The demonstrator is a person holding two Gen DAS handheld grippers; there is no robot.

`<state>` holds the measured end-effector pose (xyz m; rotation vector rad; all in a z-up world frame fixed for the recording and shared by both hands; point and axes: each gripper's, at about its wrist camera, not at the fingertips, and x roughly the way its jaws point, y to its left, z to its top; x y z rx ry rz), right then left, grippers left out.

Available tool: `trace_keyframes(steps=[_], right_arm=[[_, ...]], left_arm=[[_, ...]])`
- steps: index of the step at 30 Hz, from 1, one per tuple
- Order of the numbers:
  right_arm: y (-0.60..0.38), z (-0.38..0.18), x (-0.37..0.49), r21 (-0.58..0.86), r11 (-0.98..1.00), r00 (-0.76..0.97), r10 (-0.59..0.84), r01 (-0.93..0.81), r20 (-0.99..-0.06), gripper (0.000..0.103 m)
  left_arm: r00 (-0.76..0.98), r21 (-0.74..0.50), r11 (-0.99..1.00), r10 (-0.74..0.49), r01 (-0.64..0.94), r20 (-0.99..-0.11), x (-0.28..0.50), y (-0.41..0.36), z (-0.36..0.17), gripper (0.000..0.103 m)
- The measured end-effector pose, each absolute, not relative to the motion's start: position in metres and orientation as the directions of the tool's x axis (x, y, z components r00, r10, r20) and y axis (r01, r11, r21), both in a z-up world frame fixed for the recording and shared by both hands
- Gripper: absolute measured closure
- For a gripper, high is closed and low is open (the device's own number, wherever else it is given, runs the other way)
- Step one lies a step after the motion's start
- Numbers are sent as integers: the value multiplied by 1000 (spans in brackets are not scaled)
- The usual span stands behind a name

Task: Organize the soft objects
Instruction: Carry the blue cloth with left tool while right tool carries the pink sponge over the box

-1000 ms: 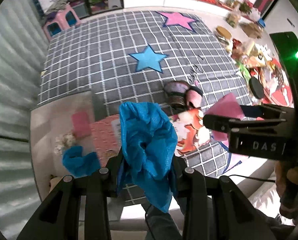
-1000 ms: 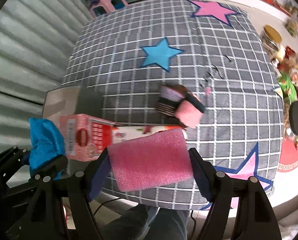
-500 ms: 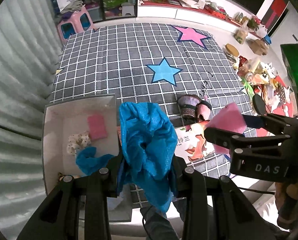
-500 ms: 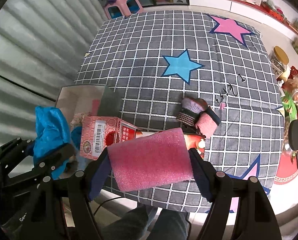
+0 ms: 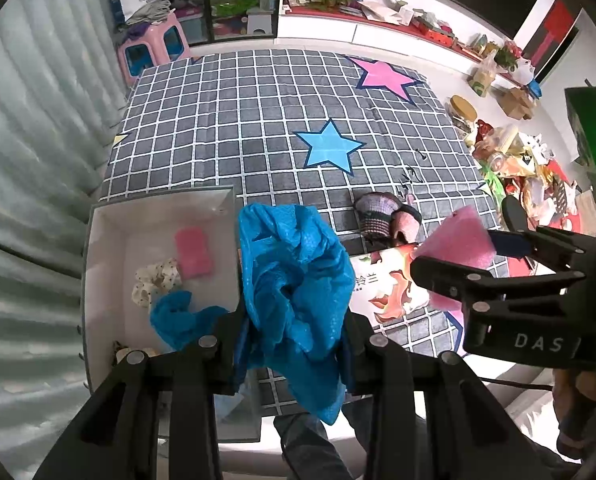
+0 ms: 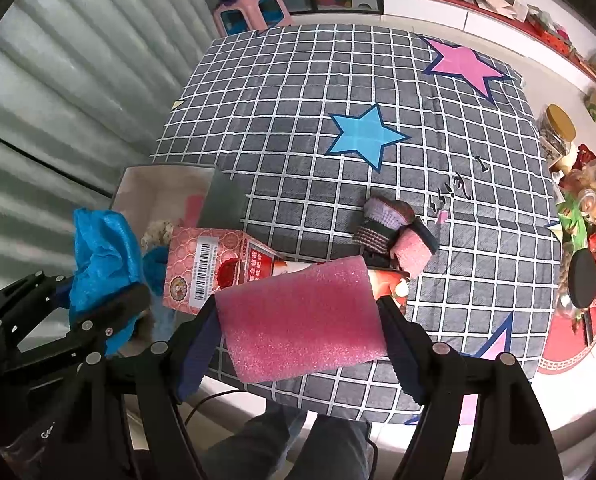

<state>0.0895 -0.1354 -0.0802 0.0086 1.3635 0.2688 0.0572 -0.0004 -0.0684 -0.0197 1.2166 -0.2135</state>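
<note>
Left gripper (image 5: 294, 344) pinches a crumpled blue cloth (image 5: 298, 280) above the near edge of the white box (image 5: 106, 216); right gripper (image 6: 298, 320) clamps a pink foam block (image 6: 298, 316) over the table edge, beside the red carton (image 6: 214, 268). Risk as judged: the cloth hangs loose and could catch the box wall or drape outside on release, and the springy foam could bounce off the carton. The cloth hides the left pads and part of the box floor; the box's near end is cut off behind the gripper body.
</note>
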Motion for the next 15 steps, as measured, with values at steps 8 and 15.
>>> trace_keyframes(steps=[8, 15], right_arm=[[-123, -79, 87, 151, 964, 175, 191, -217, -966, 26], [-107, -80, 88, 144, 955, 166, 191, -258, -967, 26]], left_arm=[[337, -141, 982, -177, 129, -925, 55, 9, -70, 64], [345, -151, 984, -174, 91, -922, 51, 24, -71, 64]])
